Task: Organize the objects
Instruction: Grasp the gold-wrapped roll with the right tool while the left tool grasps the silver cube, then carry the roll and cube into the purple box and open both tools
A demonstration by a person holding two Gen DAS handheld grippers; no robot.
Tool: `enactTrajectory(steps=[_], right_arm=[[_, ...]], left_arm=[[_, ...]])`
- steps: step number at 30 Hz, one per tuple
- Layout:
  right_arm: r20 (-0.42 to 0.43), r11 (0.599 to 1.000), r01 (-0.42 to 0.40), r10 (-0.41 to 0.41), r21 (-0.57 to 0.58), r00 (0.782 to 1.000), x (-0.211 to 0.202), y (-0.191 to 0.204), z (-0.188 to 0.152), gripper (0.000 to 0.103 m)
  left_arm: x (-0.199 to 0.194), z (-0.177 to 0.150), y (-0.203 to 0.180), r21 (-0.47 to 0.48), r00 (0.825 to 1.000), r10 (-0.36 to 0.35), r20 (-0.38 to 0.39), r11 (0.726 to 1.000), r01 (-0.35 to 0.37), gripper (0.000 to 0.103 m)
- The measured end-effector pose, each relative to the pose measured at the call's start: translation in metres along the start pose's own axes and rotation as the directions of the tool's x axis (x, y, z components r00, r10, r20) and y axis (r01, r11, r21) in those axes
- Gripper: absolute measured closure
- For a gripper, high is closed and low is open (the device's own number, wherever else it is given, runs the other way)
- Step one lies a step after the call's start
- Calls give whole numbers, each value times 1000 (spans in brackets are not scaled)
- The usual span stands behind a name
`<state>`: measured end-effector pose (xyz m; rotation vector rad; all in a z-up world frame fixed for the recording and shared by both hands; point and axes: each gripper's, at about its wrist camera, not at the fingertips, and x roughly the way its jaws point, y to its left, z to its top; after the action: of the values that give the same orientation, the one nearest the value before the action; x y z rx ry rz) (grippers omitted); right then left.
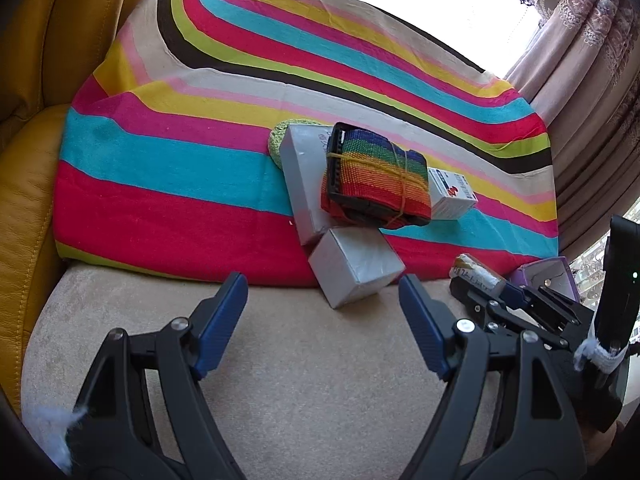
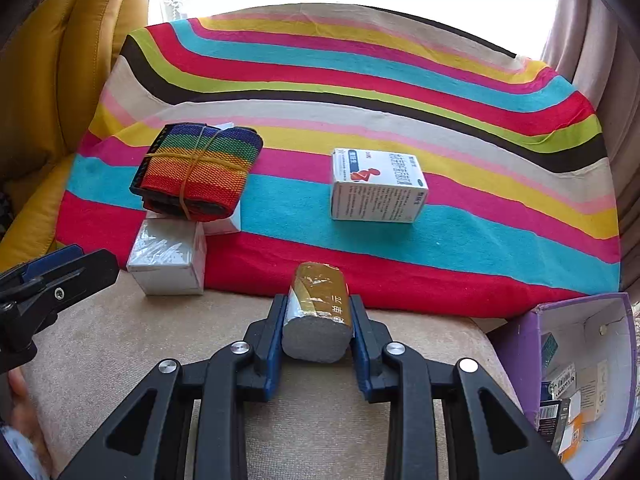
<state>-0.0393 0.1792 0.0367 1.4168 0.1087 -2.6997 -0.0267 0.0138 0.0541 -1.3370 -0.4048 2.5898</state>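
Note:
My right gripper (image 2: 318, 300) is shut on a grey block in a gold and clear wrapper (image 2: 320, 284), held just above the beige cushion; in the left wrist view the same block (image 1: 476, 274) shows at the far right. My left gripper (image 1: 322, 284) stands open over the cushion with nothing between its fingers, just short of a small silver box (image 1: 356, 268). Behind that box a rainbow strap bundle (image 1: 376, 176) tied with a rubber band rests on a long silver box (image 1: 300, 176). A white medicine box (image 2: 376, 184) stands alone on the striped cloth.
A purple open box (image 2: 576, 360) with several small packets sits at the right on the beige cushion (image 2: 140, 340). The striped cloth (image 1: 180, 160) covers the seat behind. Yellow leather upholstery (image 1: 24, 200) rises on the left and curtains (image 1: 580, 60) hang on the right. A green knitted piece (image 1: 276, 140) peeks from behind the long box.

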Motion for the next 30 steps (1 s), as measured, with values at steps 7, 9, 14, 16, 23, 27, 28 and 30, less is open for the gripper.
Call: enactTrajectory(steps=[7,9,14,16,23,27,28,30], right_arm=[[30,999,36,-36,22,999,-8,-16,-7,72],[36,999,34,-35,29,999,-8,-16,-7,72],[42,999,25,-27,49,999,-10,-23,-8,72],[42,998,22,-24,57,999,-9,-24,-9,72],[50,998,11,-14,65,999,-11,-26,-12,72],[55,998,13,-17,67,998,-14,-27,-13,72],[56,998,15,-19,66,998,-15,-27,-14,72],[58,998,20,-24,63,998,-16,-27,-15,72]], left_arm=[[20,7,-30,6,999,32,-43,999,-31,21],[27,10,-34,0,997,55,-56,998,-56,21],[41,17,-40,14,989,124,-81,992,-124,31],[44,17,-39,12,987,131,-95,991,-130,47],[31,6,-35,2,995,85,-58,996,-85,51],[22,-2,-33,9,997,63,-48,998,-62,53],[20,-4,-33,11,997,60,-45,998,-59,53],[18,-6,-33,16,998,43,-42,999,-42,54]])
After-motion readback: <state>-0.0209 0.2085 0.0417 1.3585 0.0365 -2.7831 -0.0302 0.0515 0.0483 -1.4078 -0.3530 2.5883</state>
